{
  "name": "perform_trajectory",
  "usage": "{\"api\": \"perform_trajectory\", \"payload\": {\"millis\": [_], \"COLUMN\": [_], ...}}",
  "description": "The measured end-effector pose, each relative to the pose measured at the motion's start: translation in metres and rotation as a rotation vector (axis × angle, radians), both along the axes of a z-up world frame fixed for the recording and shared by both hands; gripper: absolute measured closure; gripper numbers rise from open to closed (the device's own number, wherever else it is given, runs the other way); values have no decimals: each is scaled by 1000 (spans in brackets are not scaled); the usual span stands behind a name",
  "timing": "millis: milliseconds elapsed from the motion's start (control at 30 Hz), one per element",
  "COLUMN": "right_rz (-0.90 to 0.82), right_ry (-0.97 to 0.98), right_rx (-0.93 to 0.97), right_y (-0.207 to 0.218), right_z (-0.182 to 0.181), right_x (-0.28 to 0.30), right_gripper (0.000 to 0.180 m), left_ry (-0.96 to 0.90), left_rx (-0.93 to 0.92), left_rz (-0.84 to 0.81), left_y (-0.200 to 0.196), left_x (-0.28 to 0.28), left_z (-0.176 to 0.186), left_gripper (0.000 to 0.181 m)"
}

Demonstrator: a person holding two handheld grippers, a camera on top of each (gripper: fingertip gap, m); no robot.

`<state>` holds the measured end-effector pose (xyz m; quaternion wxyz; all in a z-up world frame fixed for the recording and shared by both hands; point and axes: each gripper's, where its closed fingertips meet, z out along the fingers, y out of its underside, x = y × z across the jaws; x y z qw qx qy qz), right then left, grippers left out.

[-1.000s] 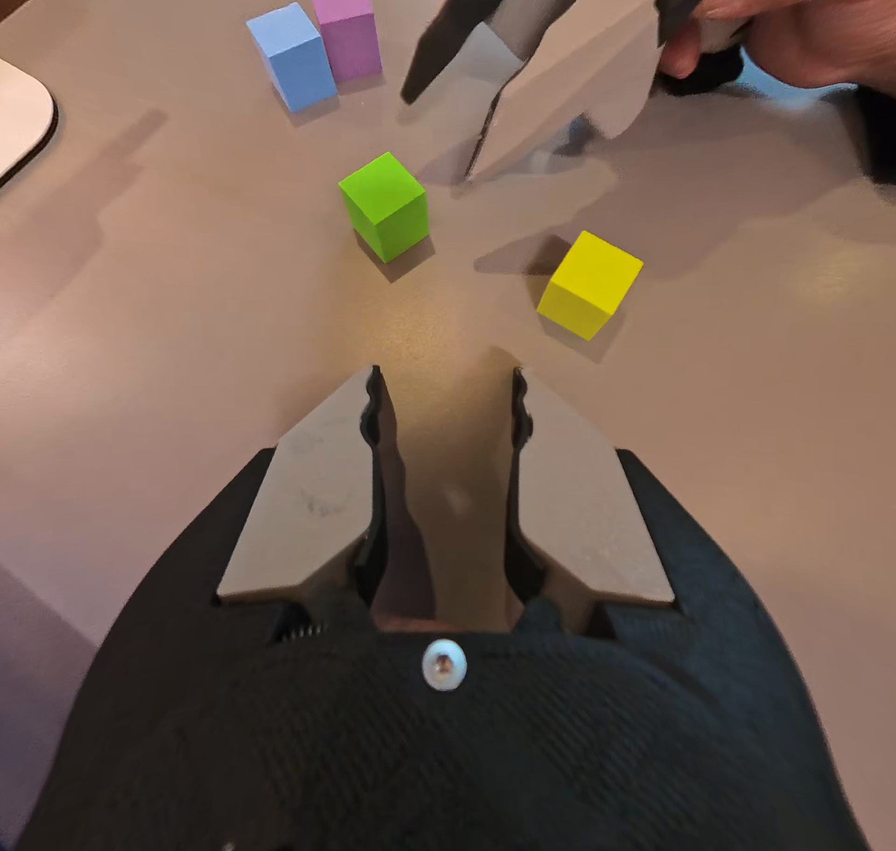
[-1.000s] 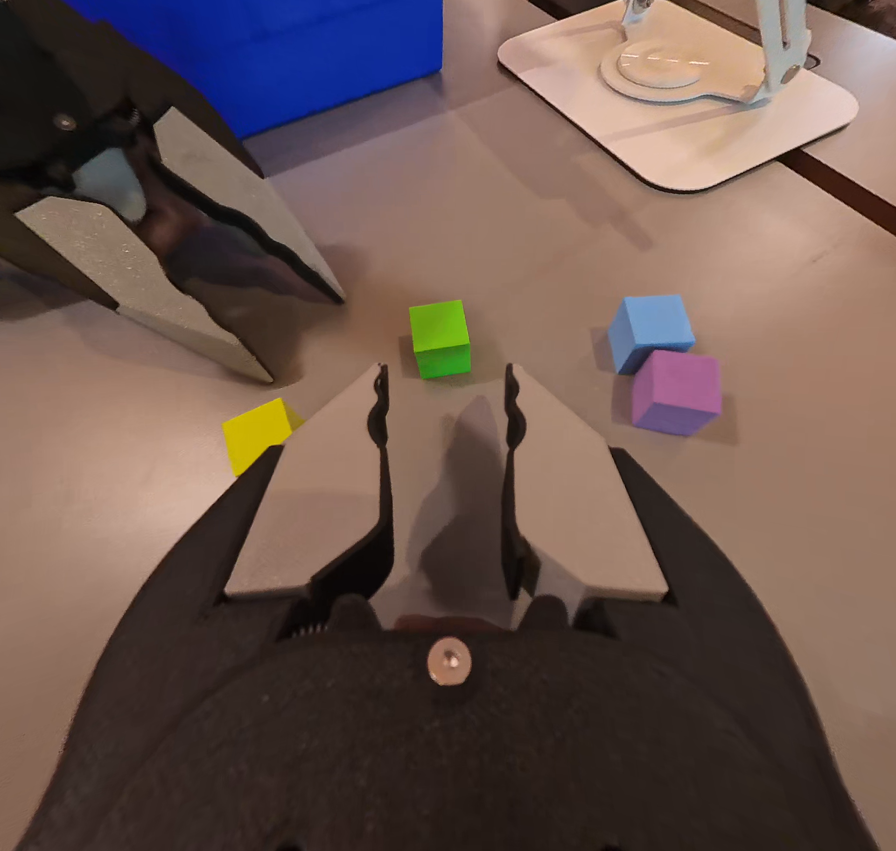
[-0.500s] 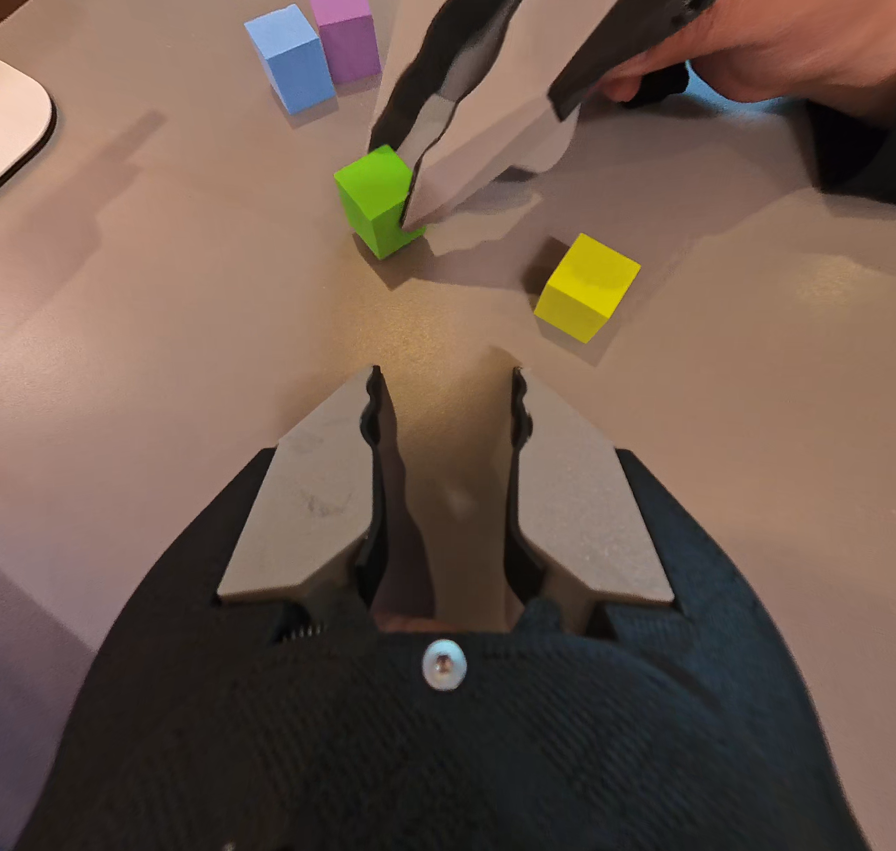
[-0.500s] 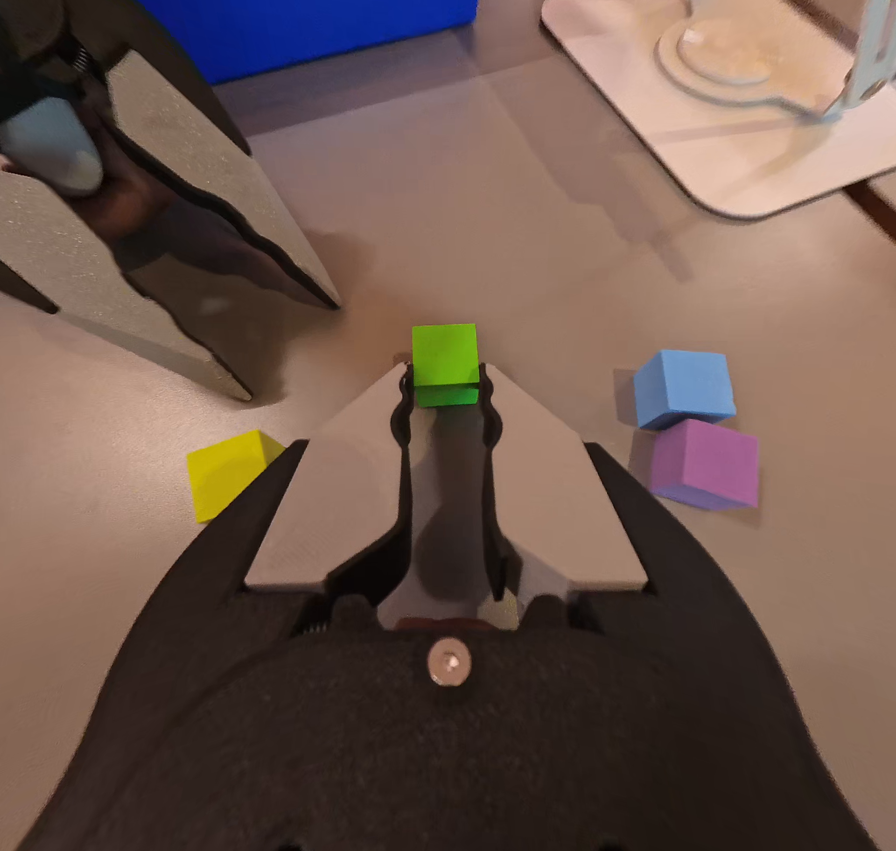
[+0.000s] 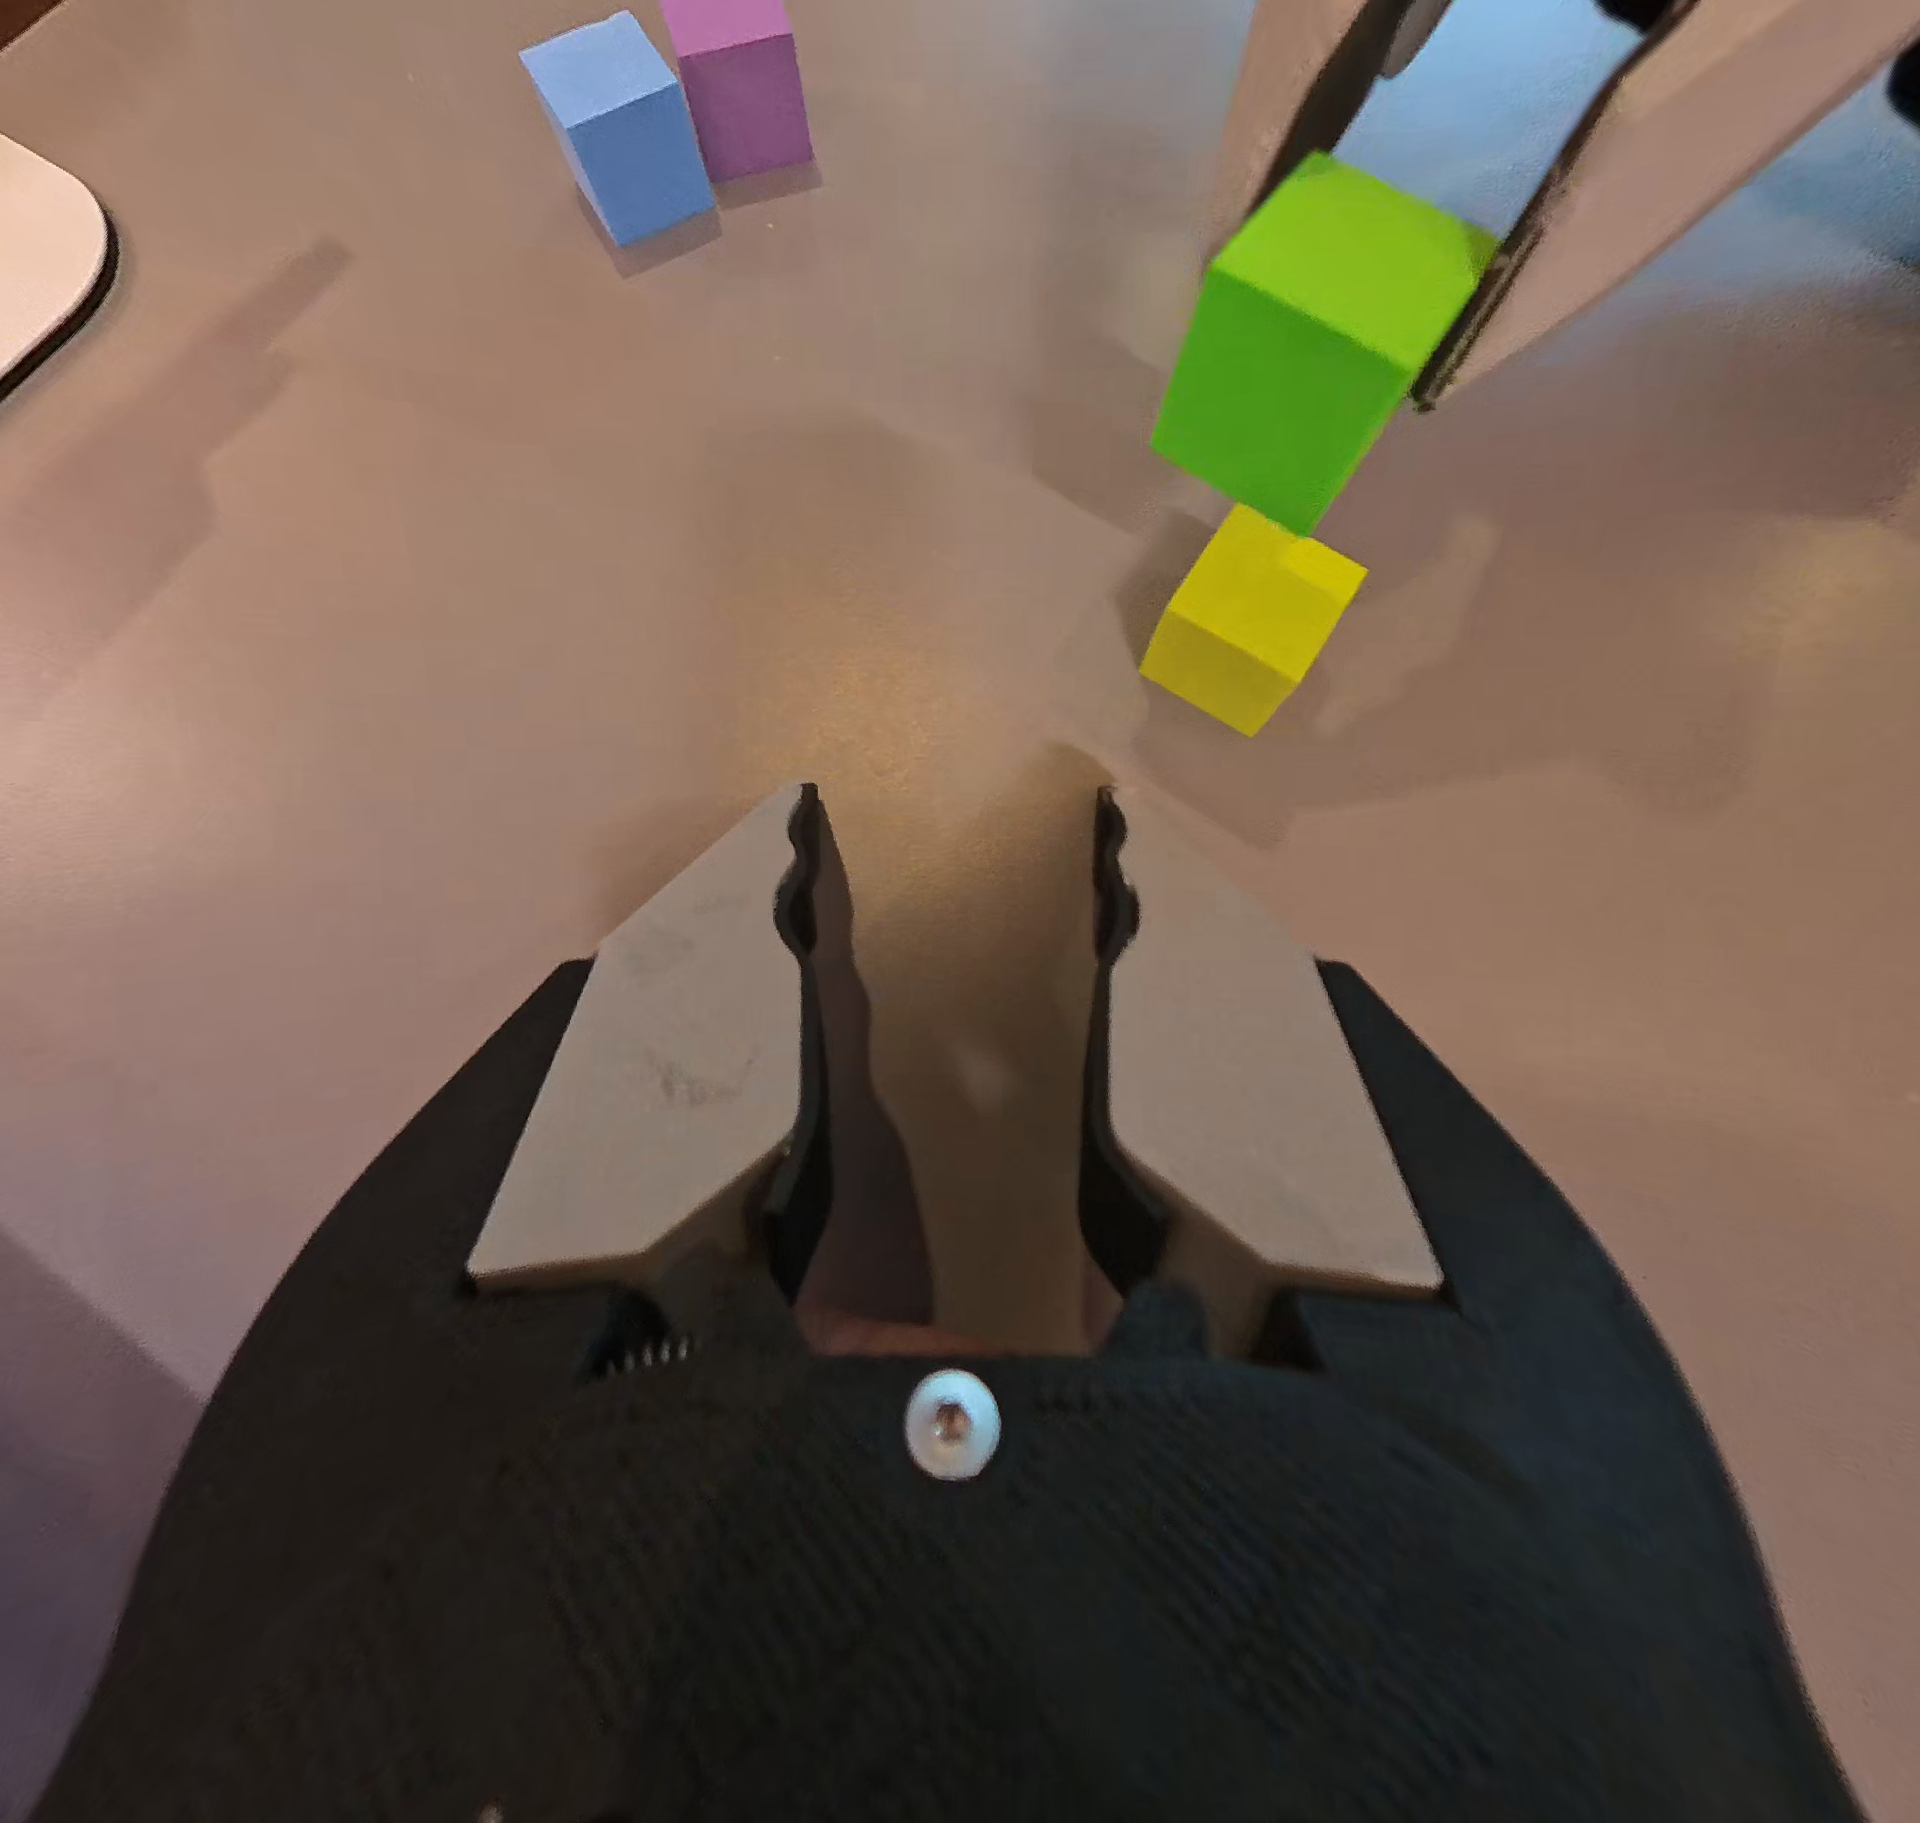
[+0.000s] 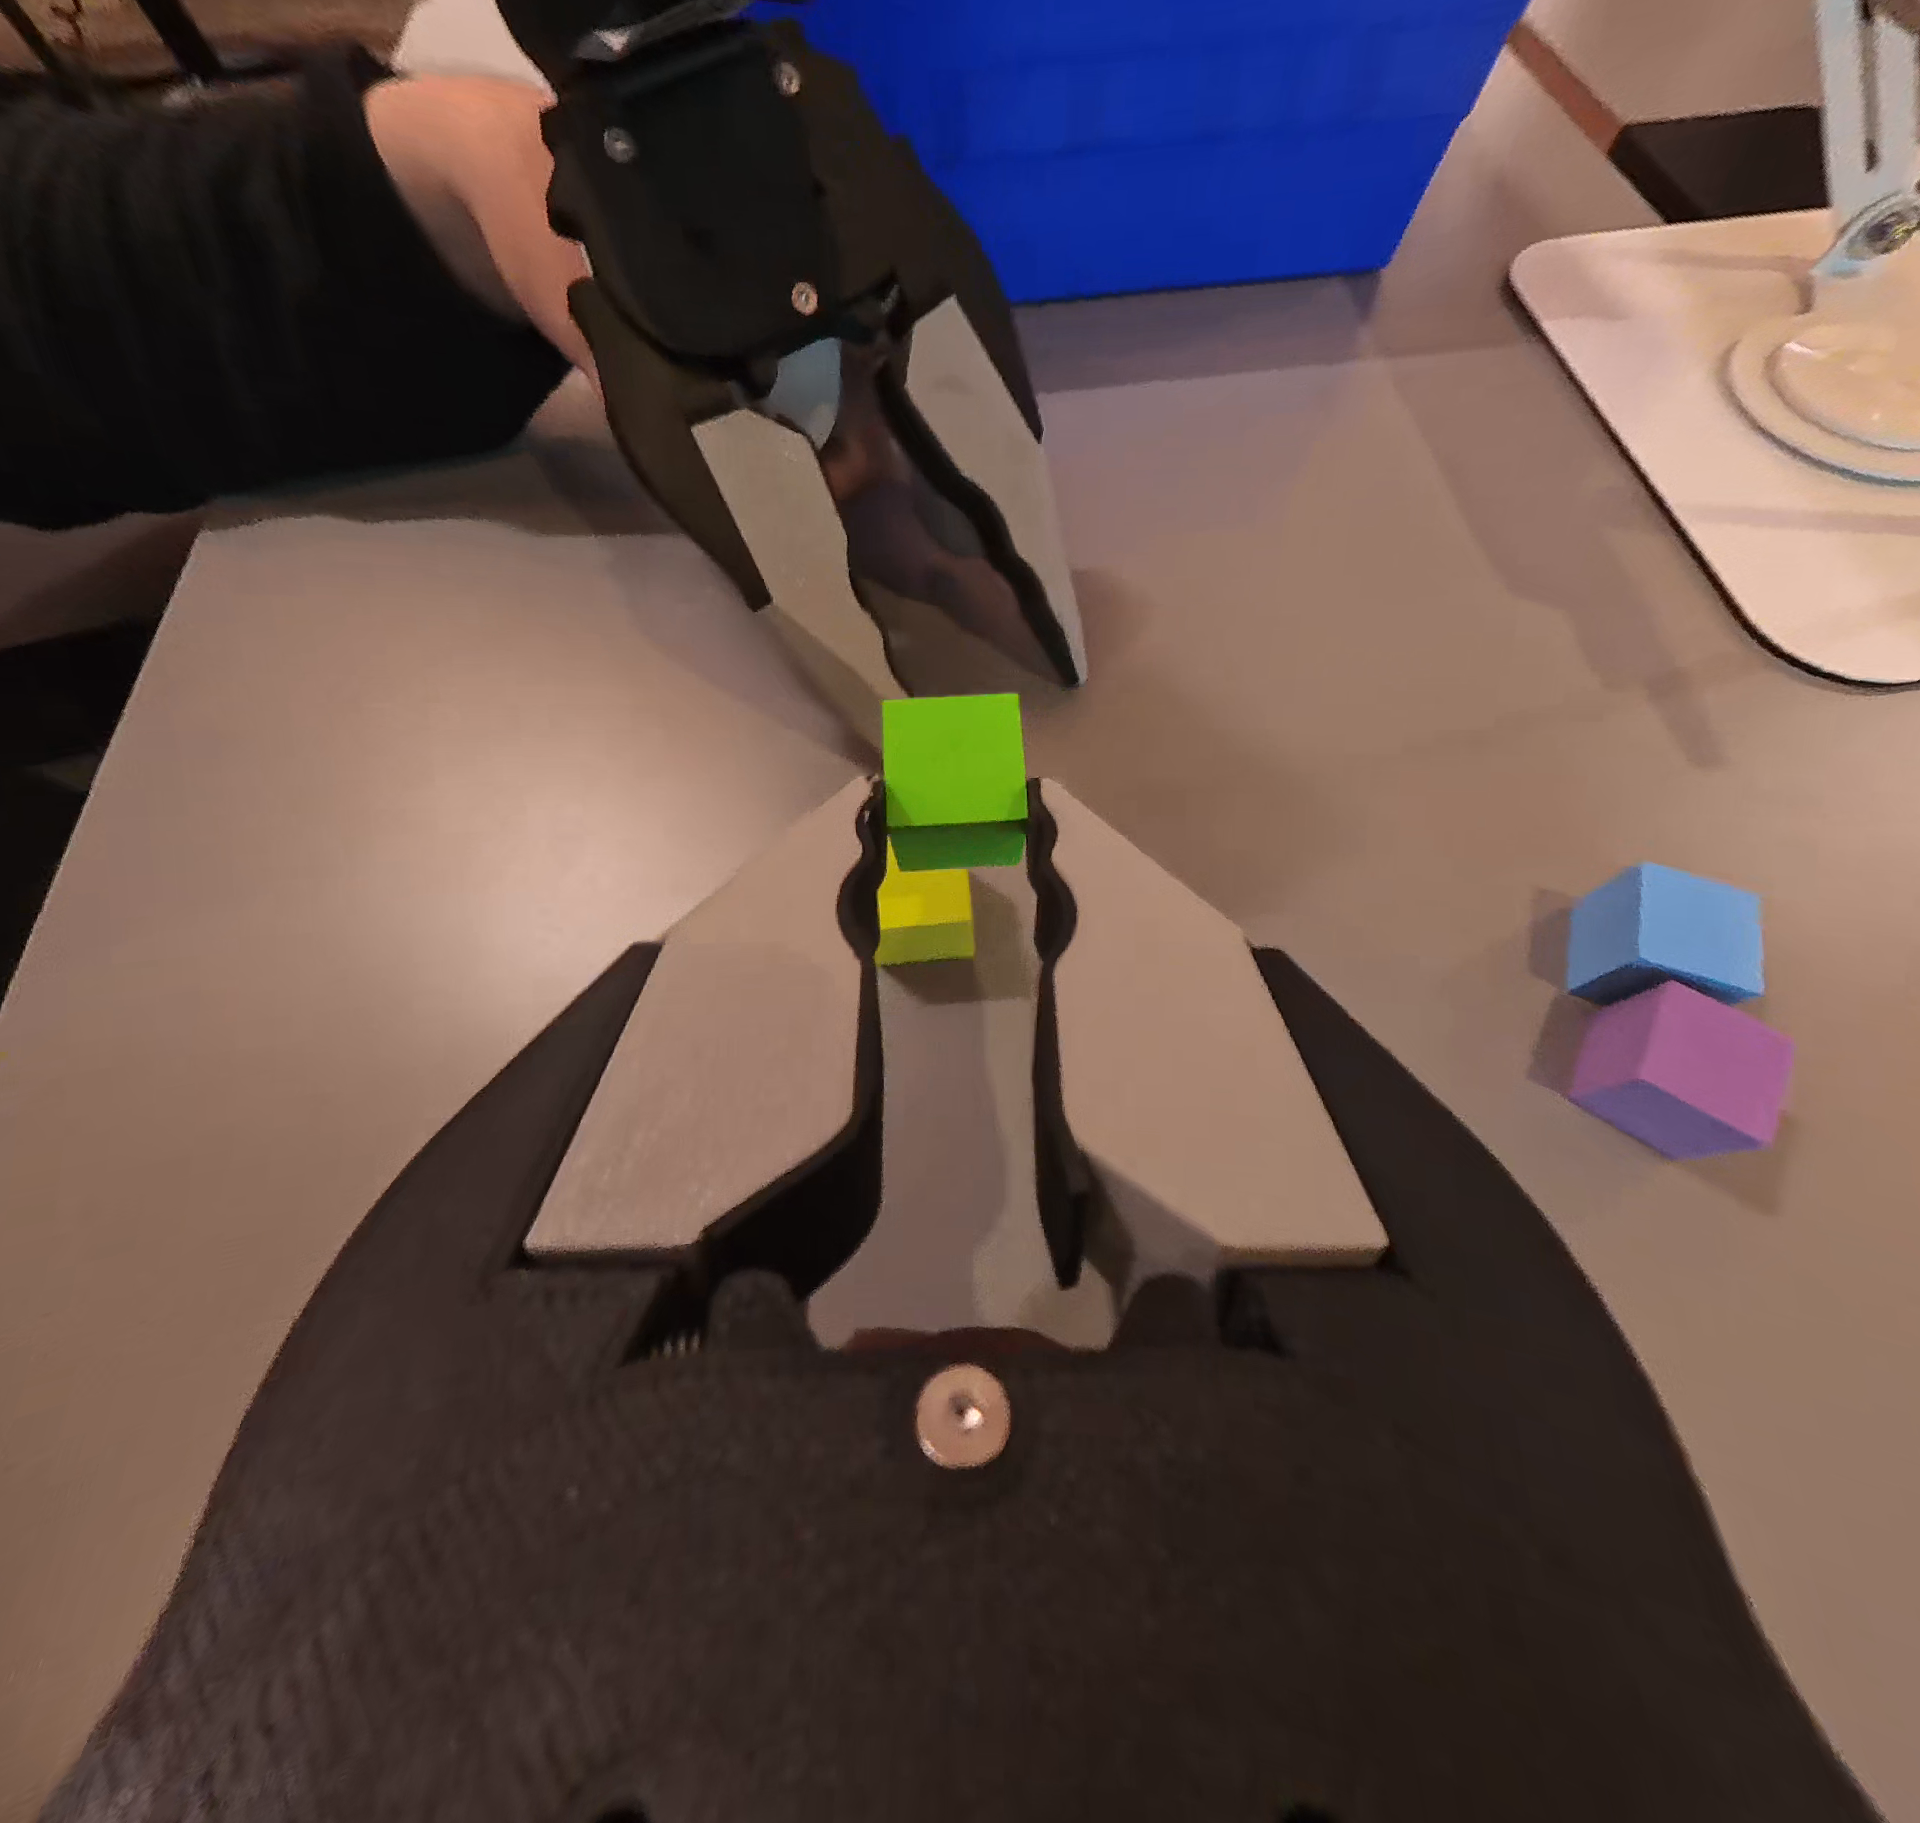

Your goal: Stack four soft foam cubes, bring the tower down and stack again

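My right gripper (image 6: 953,802) is shut on the green cube (image 6: 951,765) and holds it in the air just above the yellow cube (image 6: 925,916), which sits on the grey table (image 6: 416,838). The left wrist view shows the green cube (image 5: 1309,339) between the right gripper's fingers (image 5: 1621,173), over the yellow cube (image 5: 1247,620). My left gripper (image 5: 956,807) is open and empty, low over the table, short of the yellow cube. The blue cube (image 6: 1662,932) and purple cube (image 6: 1683,1072) sit side by side, touching, off to the right.
A large blue bin (image 6: 1143,90) stands at the far edge behind my left gripper (image 6: 982,677). A white stand base (image 6: 1714,423) lies at the far right and shows at the left edge of the left wrist view (image 5: 42,256). A person's dark sleeve (image 6: 208,298) reaches in from the left. About 9 centimeters separates my left fingertips from my right. My left gripper is the nearer one to the white stand base (image 6: 1714,423): about 25 centimeters, against 30 centimeters.
My right gripper closed on the green cube, lifted it off the table and carried it over the yellow cube. My left gripper stayed open in about the same place.
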<state>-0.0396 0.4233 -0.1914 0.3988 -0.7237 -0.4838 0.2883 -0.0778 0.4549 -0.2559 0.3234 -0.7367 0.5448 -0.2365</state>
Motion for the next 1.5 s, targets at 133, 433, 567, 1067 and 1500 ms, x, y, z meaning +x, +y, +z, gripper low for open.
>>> {"api": "perform_trajectory", "payload": {"millis": [133, 433, 567, 1067, 1500], "right_rz": [-1, 31, 39, -42, -666], "right_ry": [-91, -128, -140, -4, -66], "right_rx": [12, -21, -30, 4, 24], "right_y": [-3, -8, -10, 7, 118], "right_z": [-10, -23, -27, -3, -33], "right_x": [0, -4, -4, 6, 104], "right_gripper": [156, 156, 156, 131, 129], "left_ry": [0, 0, 0, 0, -1], "left_rx": [-1, 0, 0, 0, -2], "left_rz": [0, 0, 0, 0, 1], "left_y": [0, 0, 0, 0, -1], "left_x": [0, 0, 0, 0, 0], "left_z": [0, 0, 0, 0, 0], "left_gripper": [130, 130, 130, 130, 131]}}
